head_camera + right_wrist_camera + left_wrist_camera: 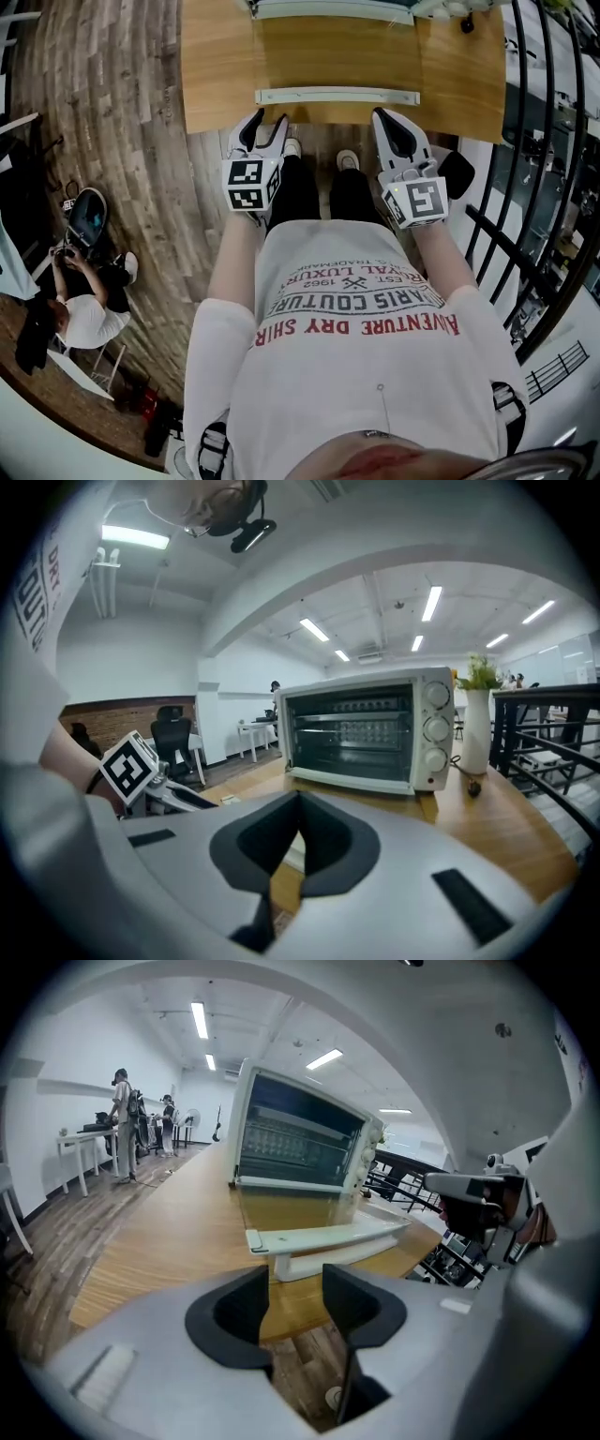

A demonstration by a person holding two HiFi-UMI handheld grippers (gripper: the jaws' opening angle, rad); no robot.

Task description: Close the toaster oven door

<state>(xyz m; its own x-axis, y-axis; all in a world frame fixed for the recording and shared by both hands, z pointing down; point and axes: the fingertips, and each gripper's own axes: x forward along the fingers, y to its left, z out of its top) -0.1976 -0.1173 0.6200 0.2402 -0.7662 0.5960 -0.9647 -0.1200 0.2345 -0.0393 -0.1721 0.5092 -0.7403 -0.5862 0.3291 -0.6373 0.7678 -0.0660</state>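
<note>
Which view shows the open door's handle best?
Left gripper view: the handle lies close ahead of the open left gripper. Head view shows it from above, thin. In the right gripper view, the right gripper mostly blocks it.

Toaster oven (361, 728) on table (216, 66) — door (337, 56) flat in front.

There is one toaster oven (361, 728) with one door (337, 56) and three knobs (434, 727), and it sits on one wooden table (217, 75). There are two grippers, a left gripper (265, 120) and a right gripper (386, 120). One vase (476, 733) and one seated person (86, 317) complete the count.
</note>
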